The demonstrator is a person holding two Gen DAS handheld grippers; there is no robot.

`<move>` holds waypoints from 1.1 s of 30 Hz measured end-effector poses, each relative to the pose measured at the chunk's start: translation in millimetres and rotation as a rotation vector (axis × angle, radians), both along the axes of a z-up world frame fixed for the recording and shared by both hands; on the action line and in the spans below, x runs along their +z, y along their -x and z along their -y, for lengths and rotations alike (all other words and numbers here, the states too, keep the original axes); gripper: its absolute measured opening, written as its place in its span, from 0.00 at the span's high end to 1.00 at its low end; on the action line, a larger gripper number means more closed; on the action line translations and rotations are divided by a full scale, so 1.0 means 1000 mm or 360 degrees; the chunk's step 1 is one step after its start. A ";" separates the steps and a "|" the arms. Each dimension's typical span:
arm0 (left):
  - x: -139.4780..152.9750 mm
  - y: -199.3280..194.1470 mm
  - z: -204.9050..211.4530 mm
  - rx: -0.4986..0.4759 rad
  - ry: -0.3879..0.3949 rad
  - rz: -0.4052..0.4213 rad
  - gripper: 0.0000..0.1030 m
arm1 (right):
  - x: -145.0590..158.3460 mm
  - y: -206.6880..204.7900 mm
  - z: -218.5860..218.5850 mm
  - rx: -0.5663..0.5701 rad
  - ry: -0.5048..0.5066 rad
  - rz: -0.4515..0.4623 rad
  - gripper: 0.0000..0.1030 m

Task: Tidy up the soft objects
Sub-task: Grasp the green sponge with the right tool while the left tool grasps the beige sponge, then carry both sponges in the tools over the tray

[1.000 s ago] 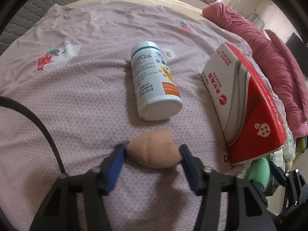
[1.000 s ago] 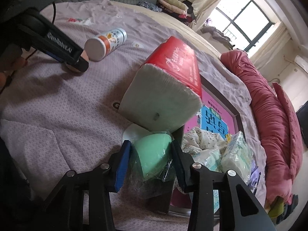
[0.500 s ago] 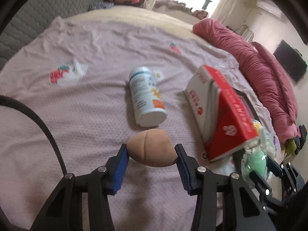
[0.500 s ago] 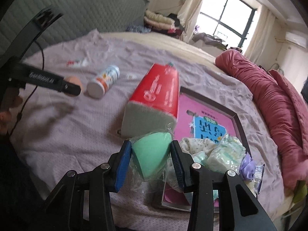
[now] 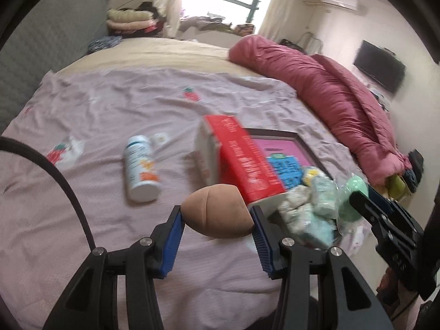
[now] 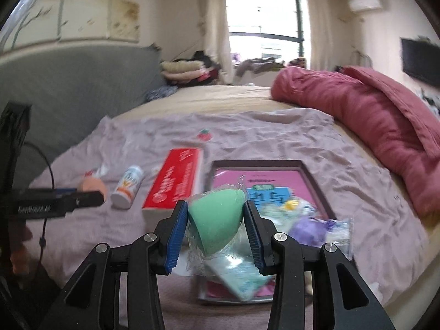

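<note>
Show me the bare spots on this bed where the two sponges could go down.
Free: the lilac sheet left of the white bottle, and the stretch between the framed tray and the pink duvet. Crowded: the tray's near end, heaped with packets, and the gap between bottle and red tissue pack.

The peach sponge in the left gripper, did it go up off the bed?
Yes. The peach sponge, pinched in the left gripper, has risen: a second ago it sat low, just in front of the white bottle; now the bottle looks smaller and farther below.
</note>
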State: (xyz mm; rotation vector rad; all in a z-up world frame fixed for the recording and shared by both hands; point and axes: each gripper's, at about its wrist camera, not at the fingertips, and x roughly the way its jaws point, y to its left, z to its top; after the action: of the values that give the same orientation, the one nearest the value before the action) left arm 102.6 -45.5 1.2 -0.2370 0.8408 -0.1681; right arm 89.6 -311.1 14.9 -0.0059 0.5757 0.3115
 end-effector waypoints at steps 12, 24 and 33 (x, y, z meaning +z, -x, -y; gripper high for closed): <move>0.025 -0.012 0.087 -0.0257 -0.0052 0.0066 0.53 | 0.007 0.006 0.062 -0.0203 -0.0107 0.0026 0.59; 0.010 -0.044 0.149 -0.0423 -0.0191 -0.0010 0.53 | -0.010 0.004 0.084 -0.0246 -0.0142 -0.0051 0.58; -0.012 -0.071 0.174 -0.0424 -0.0270 -0.0089 0.53 | -0.031 -0.002 0.090 -0.0238 -0.0111 -0.0155 0.58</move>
State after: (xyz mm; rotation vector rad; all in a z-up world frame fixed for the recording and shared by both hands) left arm 173.3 -219.4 -10.9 0.0309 0.9354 -0.3389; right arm 91.7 -400.9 -16.3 0.1200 0.6578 0.1867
